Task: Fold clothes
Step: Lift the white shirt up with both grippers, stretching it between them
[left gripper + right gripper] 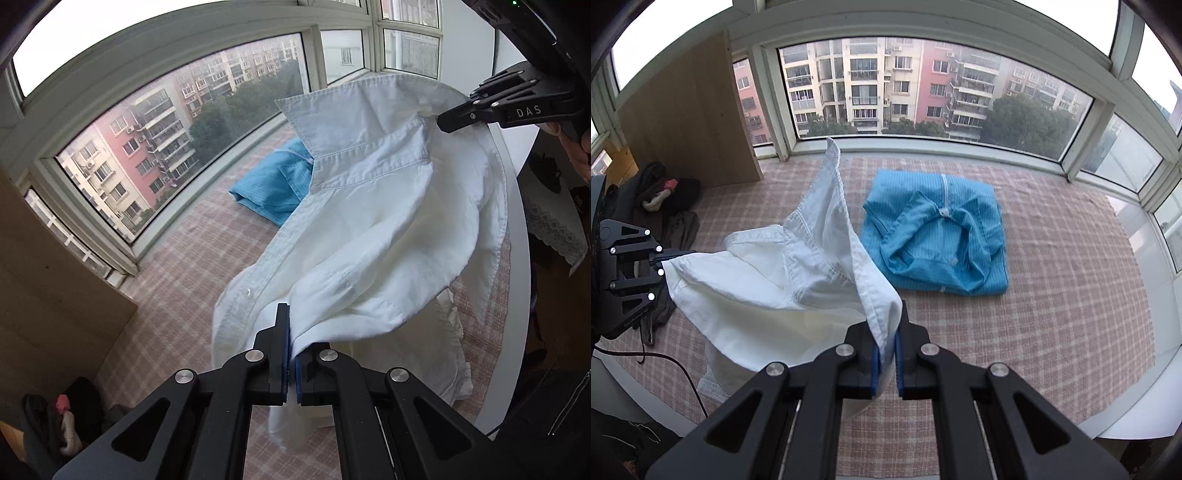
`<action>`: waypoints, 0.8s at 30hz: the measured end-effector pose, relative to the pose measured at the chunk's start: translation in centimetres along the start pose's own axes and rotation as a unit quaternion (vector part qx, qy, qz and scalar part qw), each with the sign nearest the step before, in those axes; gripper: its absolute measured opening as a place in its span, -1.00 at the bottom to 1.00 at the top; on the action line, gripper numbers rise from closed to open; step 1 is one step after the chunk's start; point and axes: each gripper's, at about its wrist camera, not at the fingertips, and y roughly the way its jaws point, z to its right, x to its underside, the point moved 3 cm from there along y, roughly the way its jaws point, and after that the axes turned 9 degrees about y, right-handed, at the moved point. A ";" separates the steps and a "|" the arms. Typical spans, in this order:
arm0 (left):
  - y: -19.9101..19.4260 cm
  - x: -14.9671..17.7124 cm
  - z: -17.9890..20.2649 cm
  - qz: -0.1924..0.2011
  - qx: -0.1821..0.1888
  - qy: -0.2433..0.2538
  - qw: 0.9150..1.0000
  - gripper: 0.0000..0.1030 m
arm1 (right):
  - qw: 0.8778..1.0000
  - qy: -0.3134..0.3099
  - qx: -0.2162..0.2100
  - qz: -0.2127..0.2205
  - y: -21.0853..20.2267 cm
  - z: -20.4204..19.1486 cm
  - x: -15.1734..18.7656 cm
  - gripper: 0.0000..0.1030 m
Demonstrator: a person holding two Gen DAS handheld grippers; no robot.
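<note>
Left wrist view: your left gripper (290,341) is clamped on a fold of the crumpled white cotton button-up shirt (388,206), which hangs above the pink-and-white checked tablecloth (192,280). At far right, your right gripper (441,122) pinches the shirt beside its collar. A folded blue striped garment (271,188) lies beyond, near the window (155,147).

Right wrist view: your right gripper (886,339) is closed on a seamed edge of the white shirt (775,273), which stretches left to your left gripper (663,264), whose jaws grip its other end. The blue garment (938,243) rests flat on the tablecloth (1071,280), right of the shirt. Dark clothing (661,195) lies heaped at far left beside a light wooden panel (690,125).
</note>
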 end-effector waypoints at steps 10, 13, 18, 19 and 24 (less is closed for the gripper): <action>-7.6 -1.0 -4.0 0.038 -0.081 -0.012 0.996 -0.98 | 0.994 -0.057 -0.021 0.088 -7.8 -5.7 -3.9 -0.88; -9.8 -1.4 -5.1 0.049 -0.103 -0.018 0.993 -0.98 | 0.991 -0.072 -0.024 0.115 -10.2 -6.8 -5.2 -0.88; -14.0 -2.8 -7.1 0.065 -0.142 -0.021 0.987 -0.98 | 0.981 -0.071 -0.049 0.173 -15.8 -8.2 -8.4 -0.89; -15.1 -3.4 -7.5 0.068 -0.151 -0.019 0.986 -0.98 | 0.979 -0.066 -0.061 0.184 -17.2 -8.3 -9.1 -0.89; -20.6 -6.2 -9.4 0.085 -0.194 -0.006 0.977 -0.98 | 0.965 -0.027 -0.130 0.224 -23.9 -8.2 -12.2 -0.90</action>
